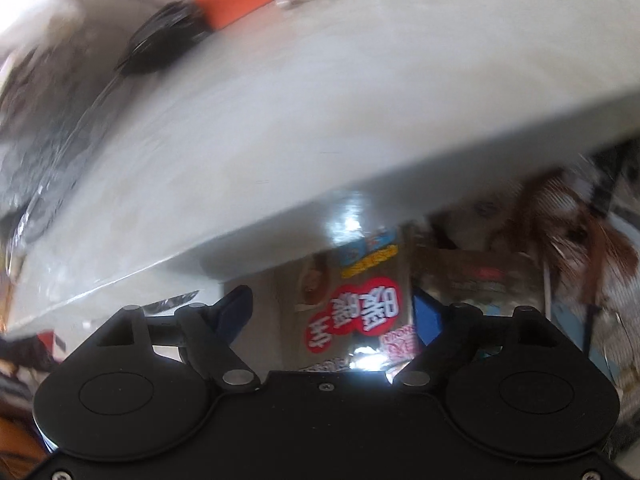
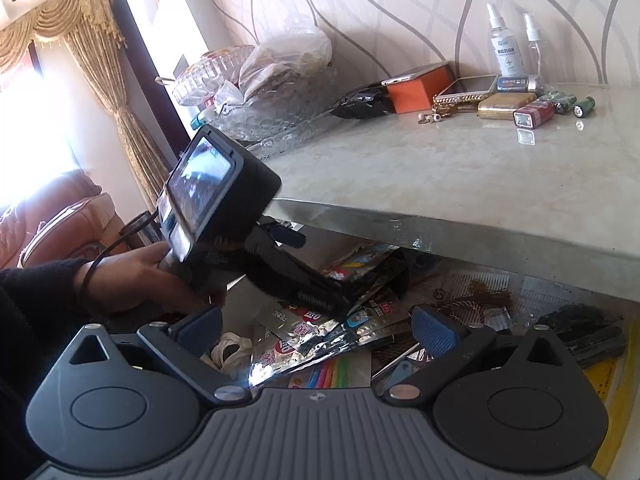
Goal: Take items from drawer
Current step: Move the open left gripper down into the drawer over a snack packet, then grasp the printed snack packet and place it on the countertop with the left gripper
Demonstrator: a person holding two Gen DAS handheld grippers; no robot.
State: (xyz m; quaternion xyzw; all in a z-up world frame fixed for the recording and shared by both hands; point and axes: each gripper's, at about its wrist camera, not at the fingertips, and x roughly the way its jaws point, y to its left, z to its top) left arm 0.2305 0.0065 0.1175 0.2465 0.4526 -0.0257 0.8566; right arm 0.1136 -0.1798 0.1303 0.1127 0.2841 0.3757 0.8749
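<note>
left gripper [image 1: 334, 312] is down in the open drawer [image 2: 460, 280], under the lip of the marble top [image 2: 440, 168]. jaws stand apart; no pad seen pressing on anything. left wrist view is smeared, so contact cannot be settled.

directly ahead of the left fingers [image 1: 234, 308], in the gap between them: a foil snack packet [image 1: 352, 312] with a red label. its long axis runs away from the fingers, roughly in line with the pointing direction, so the pads flank its two long edges. judgement: this is the relation the coming move turns on; a squeeze across the narrow width should catch it, if the tips are low enough.

in the right wrist view the left gripper's tips sit in the packet pile [image 2: 340, 320], which fans out from under them toward the right gripper.

right gripper [image 2: 316, 330] hangs outside the drawer front, jaws wide, nothing between them. the pile lies ahead of and below its fingers [image 2: 434, 332], apart from them.

left hand [image 2: 136, 276] is clearly the nearer; the pick looks to be its job.

risk: thin slick foil, overlapping neighbours may come up too.
</note>
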